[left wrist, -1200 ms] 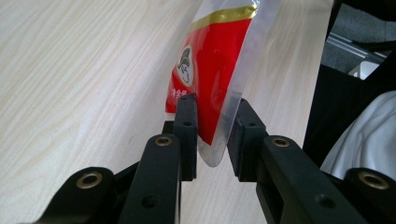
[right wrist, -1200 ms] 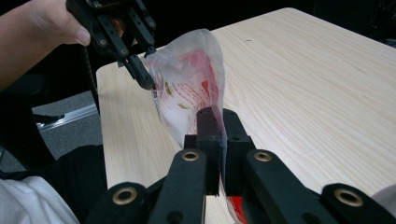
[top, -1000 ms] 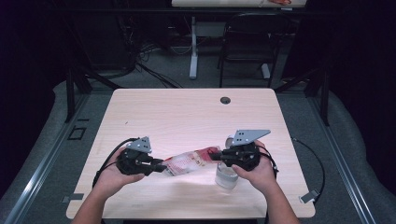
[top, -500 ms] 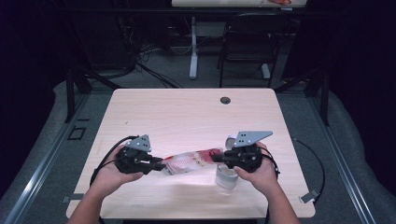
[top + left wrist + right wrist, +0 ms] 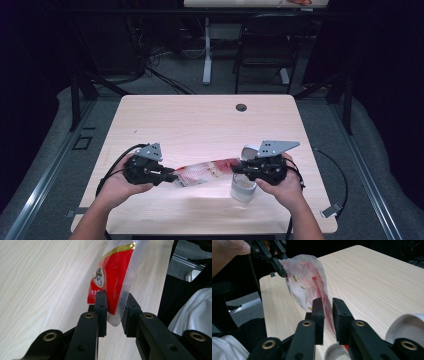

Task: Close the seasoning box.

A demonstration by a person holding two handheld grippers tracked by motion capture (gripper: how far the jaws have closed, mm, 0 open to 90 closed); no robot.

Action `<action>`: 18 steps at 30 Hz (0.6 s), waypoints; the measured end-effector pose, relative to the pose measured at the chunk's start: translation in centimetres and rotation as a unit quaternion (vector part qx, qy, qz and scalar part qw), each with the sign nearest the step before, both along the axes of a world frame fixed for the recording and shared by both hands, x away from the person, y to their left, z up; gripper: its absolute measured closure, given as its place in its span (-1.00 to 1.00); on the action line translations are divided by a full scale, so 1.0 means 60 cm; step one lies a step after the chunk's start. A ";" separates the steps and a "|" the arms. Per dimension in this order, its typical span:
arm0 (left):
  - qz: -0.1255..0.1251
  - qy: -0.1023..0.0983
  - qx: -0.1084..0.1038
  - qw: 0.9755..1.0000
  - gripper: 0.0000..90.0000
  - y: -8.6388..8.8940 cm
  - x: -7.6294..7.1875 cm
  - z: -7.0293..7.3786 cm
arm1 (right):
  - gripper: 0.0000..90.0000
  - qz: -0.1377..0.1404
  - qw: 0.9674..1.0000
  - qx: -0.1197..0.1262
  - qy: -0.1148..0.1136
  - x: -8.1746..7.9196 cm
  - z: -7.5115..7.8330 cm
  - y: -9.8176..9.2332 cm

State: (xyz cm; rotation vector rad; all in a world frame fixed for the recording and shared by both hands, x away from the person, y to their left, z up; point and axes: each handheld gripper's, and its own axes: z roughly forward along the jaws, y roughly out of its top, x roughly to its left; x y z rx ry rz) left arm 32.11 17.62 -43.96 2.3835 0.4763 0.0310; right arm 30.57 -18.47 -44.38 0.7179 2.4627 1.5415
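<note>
Red-and-clear bag (image 5: 205, 172) near table's (image 5: 200, 120) front edge, left gripper (image 5: 172, 176) clamped on one end, right gripper's (image 5: 235, 170) just-opening jaws loosely astride the other, bare tabletop beyond.

Cup (image 5: 409, 332) cut by frame edge

A black chair (image 5: 264, 47) and a white desk leg (image 5: 207, 52) stand on the floor beyond the table's (image 5: 200, 120) far edge.
</note>
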 end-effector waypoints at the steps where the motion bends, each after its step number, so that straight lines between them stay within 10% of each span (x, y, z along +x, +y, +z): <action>1: 0.001 0.001 0.000 1.000 0.72 -0.001 0.000 0.001 | 0.92 0.002 1.000 0.000 0.001 -0.001 0.000 0.000; 18: -0.007 0.006 0.008 1.000 0.73 -0.006 -0.006 0.028 | 0.97 0.012 1.000 0.015 0.015 -0.004 0.000 -0.010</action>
